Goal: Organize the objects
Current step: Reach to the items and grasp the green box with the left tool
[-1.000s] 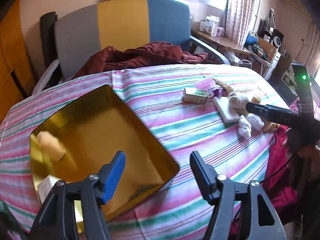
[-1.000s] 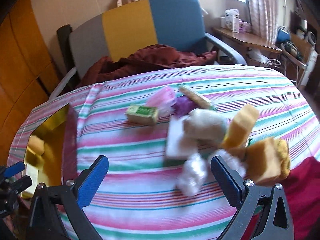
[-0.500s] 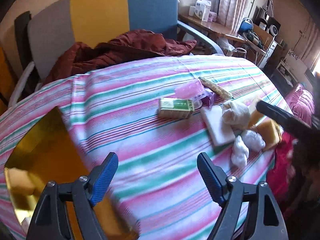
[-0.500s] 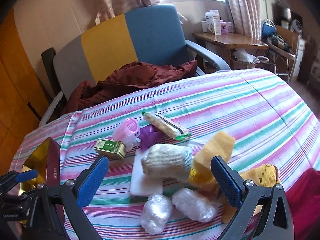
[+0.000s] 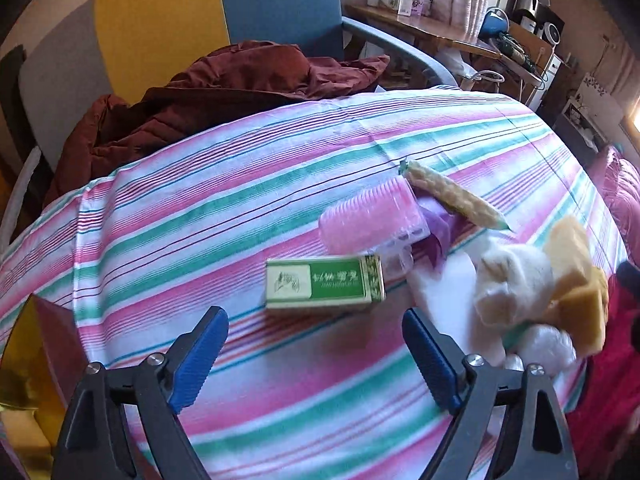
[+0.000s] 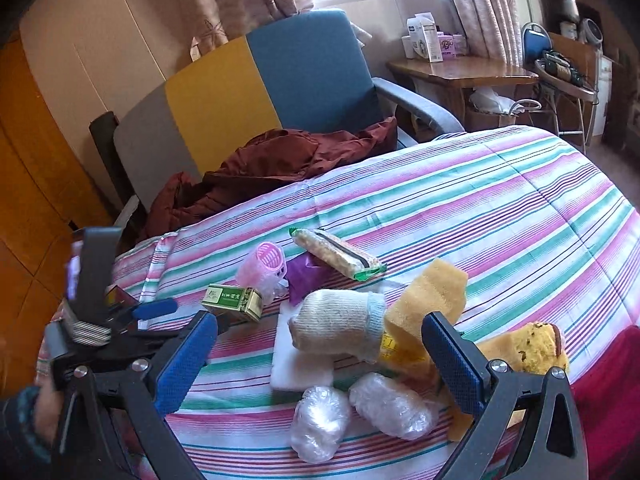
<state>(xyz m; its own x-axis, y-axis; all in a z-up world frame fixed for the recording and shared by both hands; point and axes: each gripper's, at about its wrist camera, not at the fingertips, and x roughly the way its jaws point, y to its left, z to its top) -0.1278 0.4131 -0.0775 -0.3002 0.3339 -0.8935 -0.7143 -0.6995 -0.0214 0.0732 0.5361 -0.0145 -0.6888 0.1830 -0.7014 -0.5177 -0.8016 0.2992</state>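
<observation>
The left gripper is wide apart with nothing between the blue pads, and its jaws have just been opening as it lines up on the small green-and-white cardboard box. That box lies flat on the striped pink-and-green cloth-covered counter, dead centre of the left wrist view, just above the gap between the jaws. So I'd say the step in hand is picking the box up and taking it to the gold metal tin peeking in at the lower left edge.

To do it well, I'd come down so the pads meet the box's two short ends, or roll the wrist and take the long sides. Its right end sits just beside the ribbed pink plastic container, so that pad needs to slip in without shoving the container. The cloth looks soft, so stop short of digging the tips into it or it may bunch up under the box.

The right gripper is wide too and empty, hanging over the pile in the lower middle of its view: a cream knitted sock on a white flat block, two plastic-wrapped lumps and yellow sponges. The left tool shows at its left edge, near the box, so keep the two from bumping.
</observation>
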